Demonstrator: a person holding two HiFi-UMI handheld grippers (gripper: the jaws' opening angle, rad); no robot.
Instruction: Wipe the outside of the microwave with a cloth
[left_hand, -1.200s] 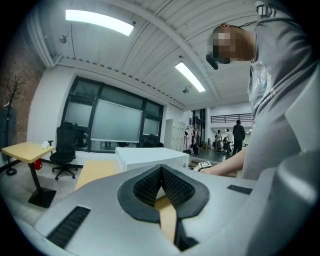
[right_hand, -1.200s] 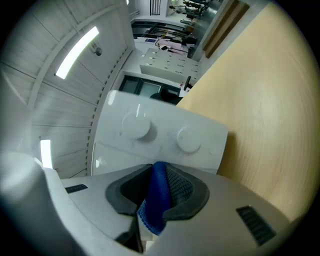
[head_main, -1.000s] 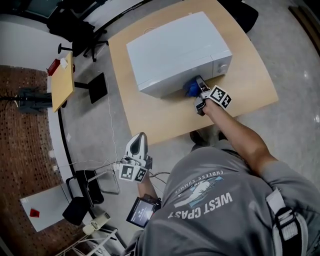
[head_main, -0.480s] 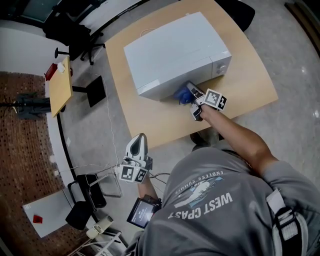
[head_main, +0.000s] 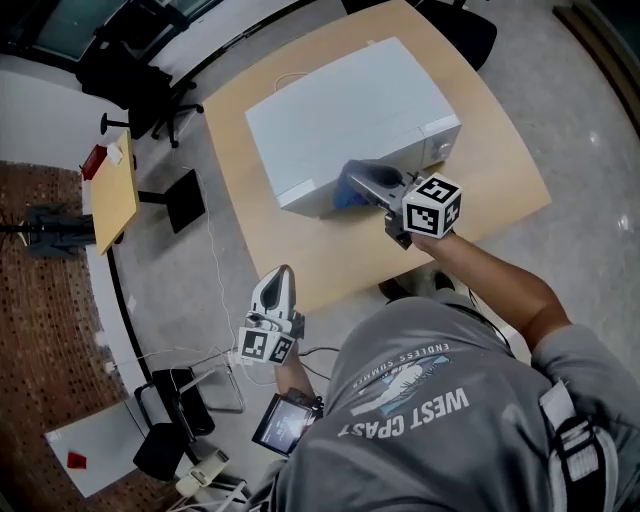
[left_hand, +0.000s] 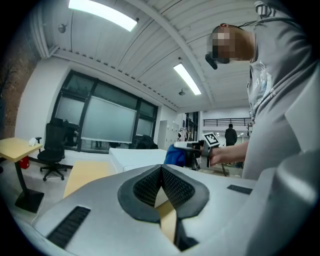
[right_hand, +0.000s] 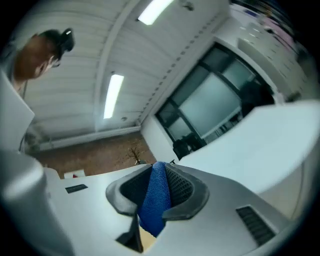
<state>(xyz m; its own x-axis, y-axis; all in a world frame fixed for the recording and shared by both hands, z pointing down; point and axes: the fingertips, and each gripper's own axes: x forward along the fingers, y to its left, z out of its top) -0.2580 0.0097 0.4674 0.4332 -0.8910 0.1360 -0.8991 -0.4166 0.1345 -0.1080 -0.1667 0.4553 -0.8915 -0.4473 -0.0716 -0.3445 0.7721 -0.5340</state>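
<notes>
Right gripper (head_main: 356, 180), clamped on blue terry cloth (head_main: 344, 198), just beside front top edge of white box-shaped microwave (head_main: 330, 105); left gripper (head_main: 282, 274), closed empty, well apart.

White microwave (head_main: 340, 105) on wooden table (head_main: 330, 255), blue cloth (right_hand: 152, 197) at its front

The right gripper (head_main: 352, 180) has risen from the foot of the microwave (head_main: 330, 110) front to its upper edge, carrying the cloth (head_main: 343, 198) with it. It has rolled; its marker cube (head_main: 432, 205) now faces upward.
</notes>
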